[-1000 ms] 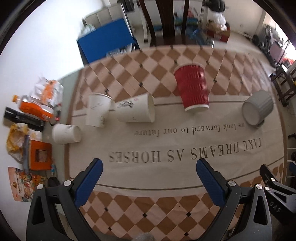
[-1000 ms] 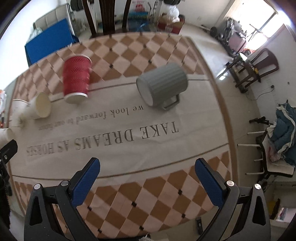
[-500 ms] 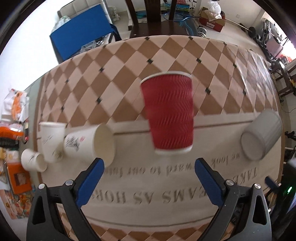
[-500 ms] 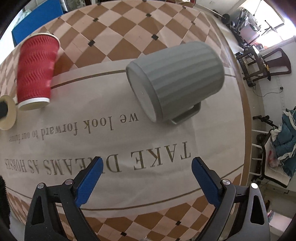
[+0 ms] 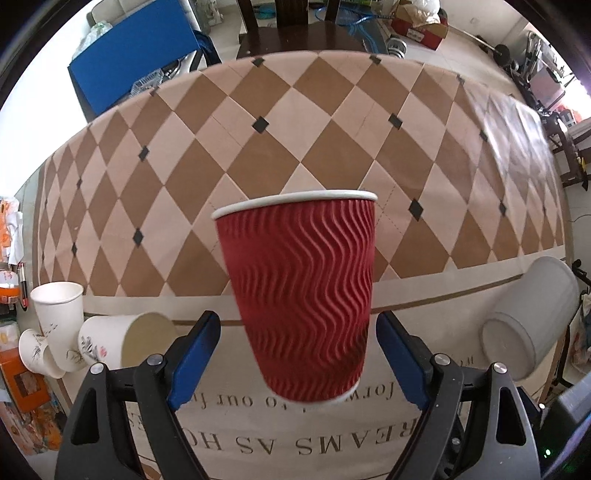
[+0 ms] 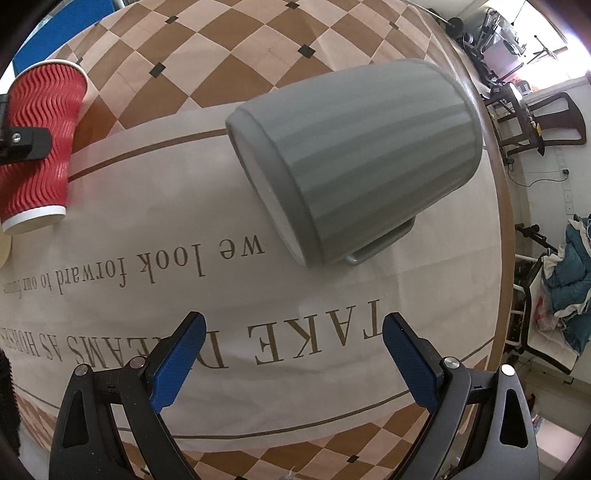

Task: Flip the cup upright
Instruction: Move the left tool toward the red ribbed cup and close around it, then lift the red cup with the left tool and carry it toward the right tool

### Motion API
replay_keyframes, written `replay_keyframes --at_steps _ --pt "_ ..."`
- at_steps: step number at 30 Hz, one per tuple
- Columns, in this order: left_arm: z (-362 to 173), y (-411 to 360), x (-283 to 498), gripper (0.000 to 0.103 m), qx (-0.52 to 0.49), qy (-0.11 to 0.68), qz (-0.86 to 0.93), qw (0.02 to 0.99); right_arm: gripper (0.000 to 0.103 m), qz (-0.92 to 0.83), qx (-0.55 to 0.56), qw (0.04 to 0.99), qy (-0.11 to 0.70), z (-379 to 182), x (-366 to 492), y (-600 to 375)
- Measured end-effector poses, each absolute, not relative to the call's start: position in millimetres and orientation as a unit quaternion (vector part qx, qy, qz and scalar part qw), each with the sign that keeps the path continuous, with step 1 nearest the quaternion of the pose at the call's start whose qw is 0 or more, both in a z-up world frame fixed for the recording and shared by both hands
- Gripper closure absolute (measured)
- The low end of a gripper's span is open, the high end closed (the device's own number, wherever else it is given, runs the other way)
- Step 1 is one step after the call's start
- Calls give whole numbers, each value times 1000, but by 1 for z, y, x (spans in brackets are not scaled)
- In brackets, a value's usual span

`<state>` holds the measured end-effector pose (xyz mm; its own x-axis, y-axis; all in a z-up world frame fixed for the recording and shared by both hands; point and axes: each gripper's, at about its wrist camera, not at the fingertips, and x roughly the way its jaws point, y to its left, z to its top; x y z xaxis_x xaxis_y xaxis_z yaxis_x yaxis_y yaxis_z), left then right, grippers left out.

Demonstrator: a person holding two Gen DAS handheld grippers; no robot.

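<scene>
A red ribbed paper cup [image 5: 303, 291] lies on its side on the tablecloth, base toward me. My left gripper [image 5: 299, 350] is open, its blue fingers on either side of the cup's base end, apart from it. The cup also shows in the right wrist view [image 6: 37, 147] at far left. A grey ribbed mug [image 6: 354, 155] lies on its side, base toward me, handle against the cloth. My right gripper [image 6: 293, 362] is open and empty, a short way in front of the mug. The mug shows at the right of the left wrist view [image 5: 528, 317].
White paper cups stand and lie at the left: one upright [image 5: 59, 314], one on its side [image 5: 122, 343], another behind [image 5: 35, 352]. Snack packets [image 5: 22, 387] lie at the table's left edge. A dark chair [image 5: 291, 33] stands beyond the far edge. The table edge [image 6: 498, 206] runs close right of the mug.
Both grippers have moved forward and lower. The red cup now sits between the left fingers, and the grey mug is much closer to the right gripper. Both stay open.
</scene>
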<state>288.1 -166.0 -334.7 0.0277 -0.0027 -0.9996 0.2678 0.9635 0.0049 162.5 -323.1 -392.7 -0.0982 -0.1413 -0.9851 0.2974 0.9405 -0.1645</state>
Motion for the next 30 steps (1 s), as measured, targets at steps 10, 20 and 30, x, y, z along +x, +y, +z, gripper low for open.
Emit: replay_keyframes --at_steps 10,20,30 --pt "-367 -164 308 32 106 703 -89 698 5 -170 54 670 720 -397 157 -319" --pt "-366 -159 298 33 131 684 -95 712 5 -168 52 672 719 -391 158 -316" --pt "-337 -139 278 33 123 673 -95 723 5 -168 54 682 710 -371 150 -299"
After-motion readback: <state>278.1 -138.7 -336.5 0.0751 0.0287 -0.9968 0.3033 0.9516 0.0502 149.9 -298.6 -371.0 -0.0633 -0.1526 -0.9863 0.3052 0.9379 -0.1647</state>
